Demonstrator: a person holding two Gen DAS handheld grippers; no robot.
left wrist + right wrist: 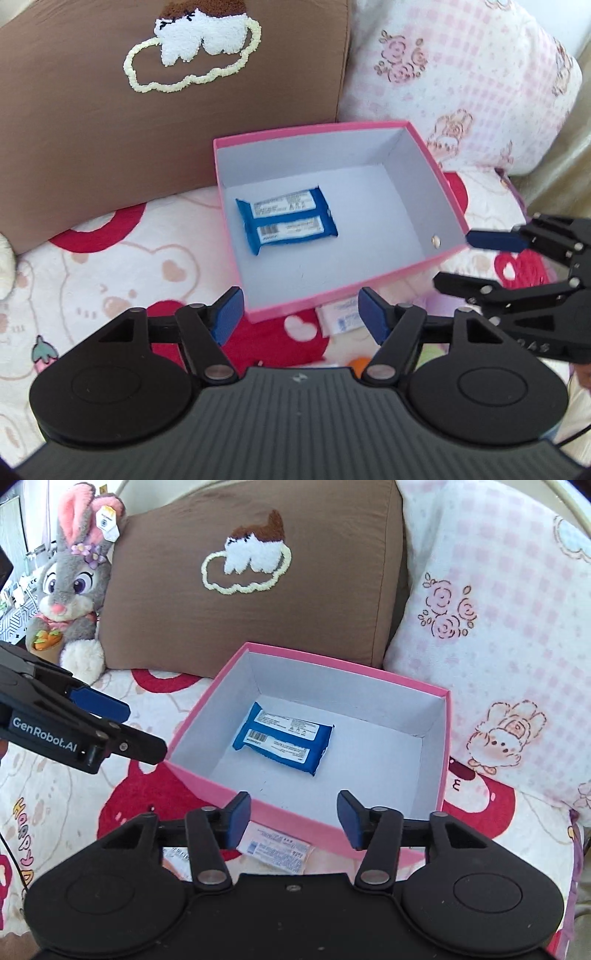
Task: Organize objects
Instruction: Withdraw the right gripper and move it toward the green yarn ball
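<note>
Bedspread reads "HAPPY"; left gripper marked "GenRobot.AI"; both grippers' fingers apart, right gripper too.

The box was pink outside and pale grey-white inside. The packet in it was blue with white label panels and a barcode. The cushion was brown, with a tufted white-and-brown figure ringed in cream. The pillow wore pink-and-white checks with outlined roses and a rabbit — the blanket was cream with red shapes. The plush rabbit was grey, with pink ears. Both grippers were black with blue pads.
</note>
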